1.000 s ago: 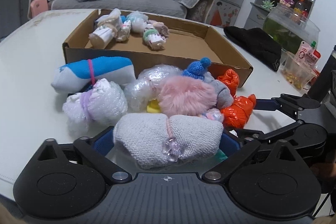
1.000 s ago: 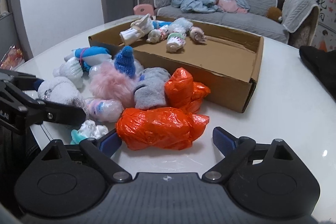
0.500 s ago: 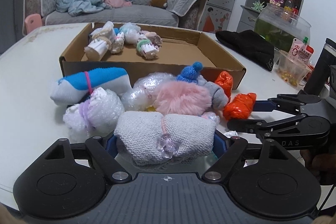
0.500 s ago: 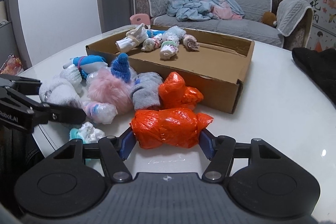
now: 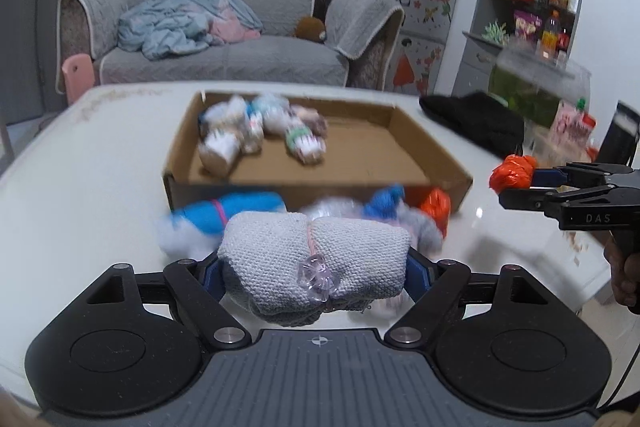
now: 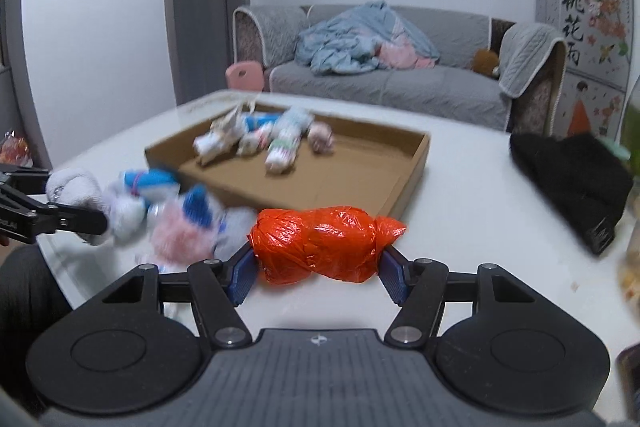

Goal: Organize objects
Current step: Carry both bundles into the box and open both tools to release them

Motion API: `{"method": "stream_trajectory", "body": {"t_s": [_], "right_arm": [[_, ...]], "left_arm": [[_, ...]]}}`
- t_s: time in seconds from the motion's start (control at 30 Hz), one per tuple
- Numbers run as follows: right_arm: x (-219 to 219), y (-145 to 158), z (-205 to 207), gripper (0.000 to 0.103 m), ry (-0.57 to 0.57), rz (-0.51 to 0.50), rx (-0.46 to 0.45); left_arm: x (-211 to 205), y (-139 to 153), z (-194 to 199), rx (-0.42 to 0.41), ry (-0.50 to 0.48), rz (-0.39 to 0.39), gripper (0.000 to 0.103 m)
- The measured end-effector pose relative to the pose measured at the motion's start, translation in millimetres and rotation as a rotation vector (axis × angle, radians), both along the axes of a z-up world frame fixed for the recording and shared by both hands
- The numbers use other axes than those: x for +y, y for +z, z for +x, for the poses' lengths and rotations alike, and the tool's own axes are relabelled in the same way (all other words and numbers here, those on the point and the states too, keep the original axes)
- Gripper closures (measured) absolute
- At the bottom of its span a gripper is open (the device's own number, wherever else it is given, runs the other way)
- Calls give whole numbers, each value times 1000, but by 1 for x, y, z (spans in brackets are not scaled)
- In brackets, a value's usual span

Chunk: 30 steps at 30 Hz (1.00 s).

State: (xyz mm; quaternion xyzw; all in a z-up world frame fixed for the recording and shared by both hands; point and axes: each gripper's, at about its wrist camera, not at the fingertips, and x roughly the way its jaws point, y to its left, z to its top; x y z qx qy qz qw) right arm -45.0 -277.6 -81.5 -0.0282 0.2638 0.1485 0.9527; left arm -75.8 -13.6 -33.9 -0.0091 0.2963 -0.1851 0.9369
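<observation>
Grey knitted bundle (image 5: 316,259) with its clear bead tie is sitting pinched in the left gripper (image 5: 314,273), fingers (image 5: 416,273) pressing its two ends, held above the white desk (image 5: 80,187). Over on the other side, the right gripper (image 6: 316,273) is clamping the orange plastic-wrapped bundle (image 6: 320,243) end to end, just in front of the cardboard box (image 6: 412,163). Several wrapped bundles are lying in the box's far corner, and a loose pile (image 6: 176,219) is waiting on the desk beside it.
</observation>
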Motion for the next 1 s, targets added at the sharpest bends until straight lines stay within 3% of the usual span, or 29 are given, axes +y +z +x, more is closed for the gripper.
{"method": "stream_trajectory", "body": {"t_s": [0.27,0.37,0.63,0.8,1.0], "right_arm": [[-12,31,31,44,-15,6,-74],[-14,34,42,43,-7,16,-77],[-21,44,87,43,25,32,-55],[-12,45,119,43,47,10,-38],[-9,41,155,43,61,5,5]], "left_arm": [[5,35,24,-89,4,28,18],[9,43,37,-78,4,14,18],[-13,77,86,-132,-47,65,18],[-50,79,131,-117,-115,69,18],[-97,55,181,-91,-194,112,18]]}}
